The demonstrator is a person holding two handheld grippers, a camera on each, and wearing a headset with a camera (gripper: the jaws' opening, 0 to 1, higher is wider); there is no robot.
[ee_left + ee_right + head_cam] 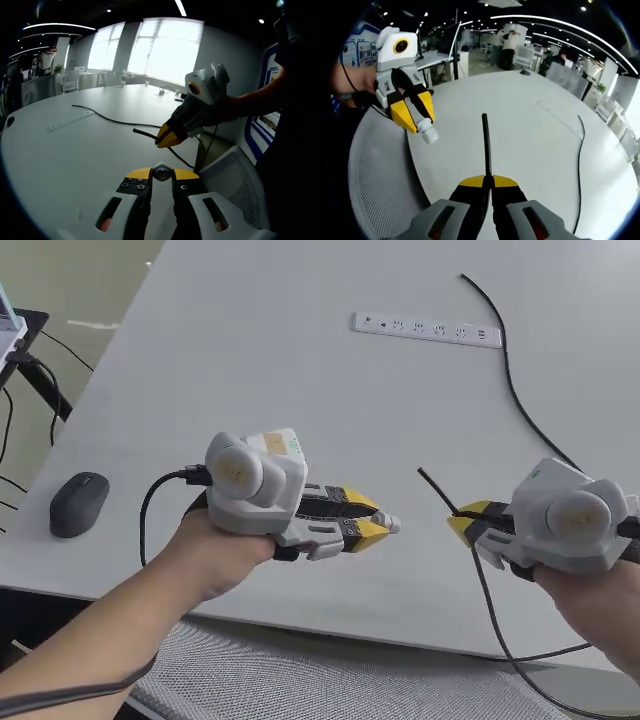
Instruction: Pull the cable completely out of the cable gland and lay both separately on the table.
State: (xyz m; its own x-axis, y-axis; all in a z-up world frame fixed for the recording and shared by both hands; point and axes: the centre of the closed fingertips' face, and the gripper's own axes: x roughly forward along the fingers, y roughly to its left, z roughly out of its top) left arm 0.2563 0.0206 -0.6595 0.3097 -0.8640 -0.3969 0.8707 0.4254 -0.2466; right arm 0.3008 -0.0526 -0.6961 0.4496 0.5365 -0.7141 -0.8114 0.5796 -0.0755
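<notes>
Two grippers hover over the near edge of the table [250, 360]. The left gripper [385, 524] clamps the cable gland [428, 134], the right gripper [460, 523] the cable [437, 490].

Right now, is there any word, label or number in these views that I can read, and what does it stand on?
Nothing can be read.
Power strip: small marks beside the sockets, too small to read.
Label on the body of the left gripper: green print, too small to read.
Blue wall board: print too blurred to read.

Mouse [79, 503], white power strip [427, 330], mesh chair [300, 680]
</notes>
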